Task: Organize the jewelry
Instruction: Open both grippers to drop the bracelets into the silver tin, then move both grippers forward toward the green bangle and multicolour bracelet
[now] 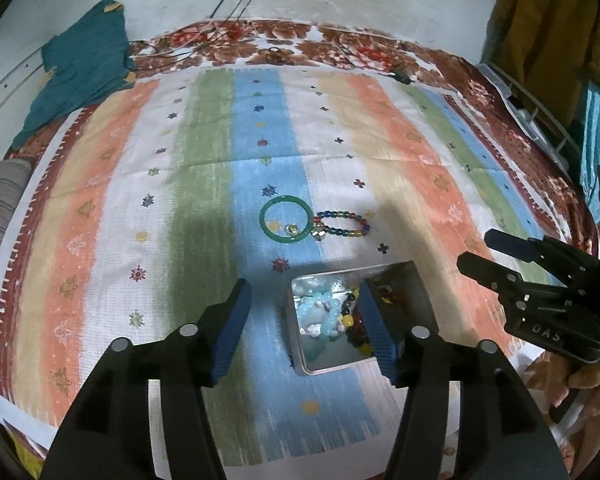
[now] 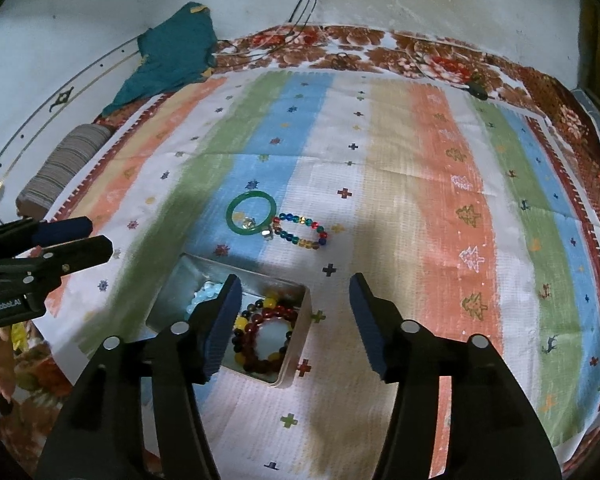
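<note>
L gripper tilted steeply down, jaws apart, nothing betw the blue pads. R gripper same pose, jaws apart w/ nothing gripped. Both sit side by side, tips angled twd each other.

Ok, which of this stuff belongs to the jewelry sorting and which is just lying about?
Job:
green bangle
multicolour bead bracelet
small ring
metal tin of bracelets

Lying about:
teal garment
striped bolster
cables
patterned cloth
</note>
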Demonstrator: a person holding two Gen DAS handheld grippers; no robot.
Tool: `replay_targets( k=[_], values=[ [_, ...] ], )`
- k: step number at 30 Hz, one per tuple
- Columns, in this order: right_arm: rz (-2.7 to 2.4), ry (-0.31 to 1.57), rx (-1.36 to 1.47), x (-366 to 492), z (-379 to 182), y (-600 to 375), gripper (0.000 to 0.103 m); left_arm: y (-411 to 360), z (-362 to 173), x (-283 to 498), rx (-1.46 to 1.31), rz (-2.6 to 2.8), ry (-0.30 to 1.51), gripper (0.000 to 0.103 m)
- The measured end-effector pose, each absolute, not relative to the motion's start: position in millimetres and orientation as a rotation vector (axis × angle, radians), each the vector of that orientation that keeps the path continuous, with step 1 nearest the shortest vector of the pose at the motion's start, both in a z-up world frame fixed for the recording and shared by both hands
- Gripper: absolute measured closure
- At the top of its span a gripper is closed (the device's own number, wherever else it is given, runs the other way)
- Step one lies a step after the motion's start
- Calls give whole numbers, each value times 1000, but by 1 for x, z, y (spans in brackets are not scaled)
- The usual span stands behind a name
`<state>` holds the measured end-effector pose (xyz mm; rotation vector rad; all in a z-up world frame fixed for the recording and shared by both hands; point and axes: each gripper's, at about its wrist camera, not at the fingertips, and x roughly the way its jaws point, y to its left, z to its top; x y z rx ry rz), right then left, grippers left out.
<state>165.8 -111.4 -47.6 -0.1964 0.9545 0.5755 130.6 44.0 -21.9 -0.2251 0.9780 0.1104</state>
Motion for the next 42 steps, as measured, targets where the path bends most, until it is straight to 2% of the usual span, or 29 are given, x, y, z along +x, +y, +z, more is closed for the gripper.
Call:
replay_targets(
  k=[11, 14, 22, 42],
  values=[
    [557, 970, -189, 179, -50, -109, 31, 57, -27, 141, -220, 195, 977, 18],
    [554, 968, -193, 182, -50, -109, 30, 56, -27, 144, -208, 200, 968, 15],
    [543, 966, -182, 189, -49, -109, 25, 60, -29, 153, -193, 235, 961, 11],
    [528, 1032, -213, 228, -69, -90, 25, 79, -50, 194, -184, 254, 1017, 10]
  ],
)
